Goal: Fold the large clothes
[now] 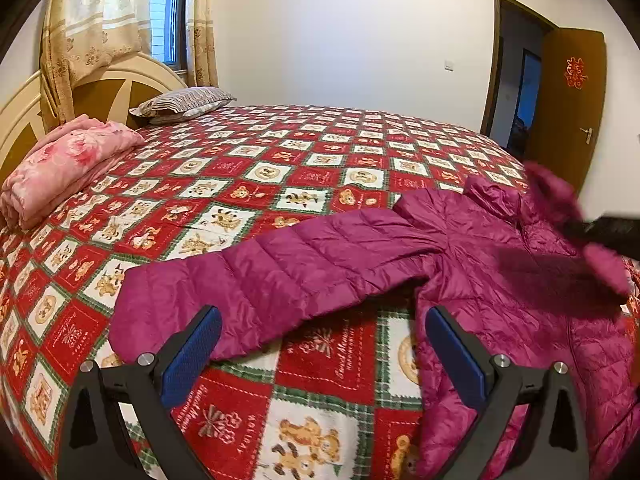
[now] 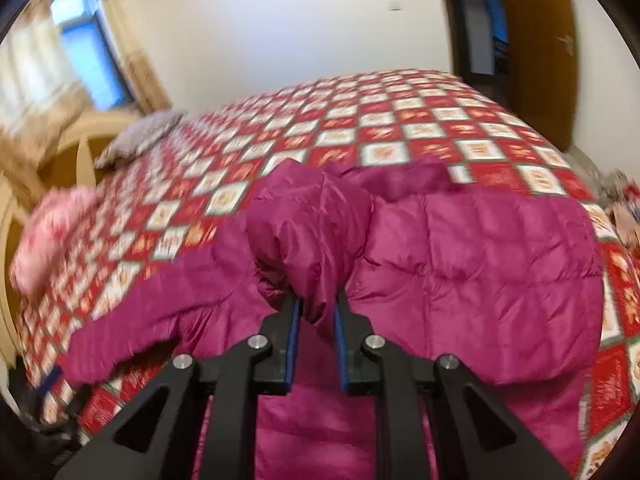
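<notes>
A magenta puffer jacket (image 1: 500,264) is spread on a checked bedspread (image 1: 240,184), its sleeve (image 2: 308,240) pinched by the right gripper (image 2: 316,316) while the left gripper (image 1: 320,344) is held spread and empty; the sleeve is best carried flat across the body.

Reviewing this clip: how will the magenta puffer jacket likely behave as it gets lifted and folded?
The jacket probably hangs floppy: the part pinched in the right gripper bunches and droops. Its puffy quilting suggests it is light for its bulk and may spring back from a fold. The shiny shell looks slippery, so the sleeve may slide on the bedspread.
</notes>
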Tool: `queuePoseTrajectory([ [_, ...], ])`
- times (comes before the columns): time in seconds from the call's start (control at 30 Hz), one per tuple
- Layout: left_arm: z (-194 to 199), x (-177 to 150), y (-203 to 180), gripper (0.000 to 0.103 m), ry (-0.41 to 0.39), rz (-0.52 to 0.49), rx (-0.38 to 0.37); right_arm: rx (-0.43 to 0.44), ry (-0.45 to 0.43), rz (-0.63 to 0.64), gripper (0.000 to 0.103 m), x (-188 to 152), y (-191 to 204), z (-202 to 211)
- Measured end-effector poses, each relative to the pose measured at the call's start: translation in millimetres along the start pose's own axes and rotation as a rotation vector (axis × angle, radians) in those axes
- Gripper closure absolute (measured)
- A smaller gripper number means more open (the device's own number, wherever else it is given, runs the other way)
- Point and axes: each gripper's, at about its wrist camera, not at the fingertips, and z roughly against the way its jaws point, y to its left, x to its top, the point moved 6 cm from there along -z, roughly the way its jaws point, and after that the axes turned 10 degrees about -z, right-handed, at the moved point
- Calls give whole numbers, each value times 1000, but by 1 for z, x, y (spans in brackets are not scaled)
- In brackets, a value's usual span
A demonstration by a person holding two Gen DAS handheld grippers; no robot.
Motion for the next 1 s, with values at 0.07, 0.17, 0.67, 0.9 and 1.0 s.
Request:
queuePoseTrajectory([
  [0.07,-1,1,4,1,-2,8,1,3,28,28,85,-12,13,-20],
  [0.17,-6,2,7,1,0,24,-7,40,73,15,80,-29,25,-45],
  [0.67,-36,48,-64,1,-1,-94,-27,-73,-180,-141,52,31,-104,63],
  [0.9,-77,82,-139,1,-14,-179,29,-164,-63,-349,69,18,-209,19],
  [1.0,-101,81,-159,1,14,-206,68,-168,-18,-403,76,-1,-229,-1],
])
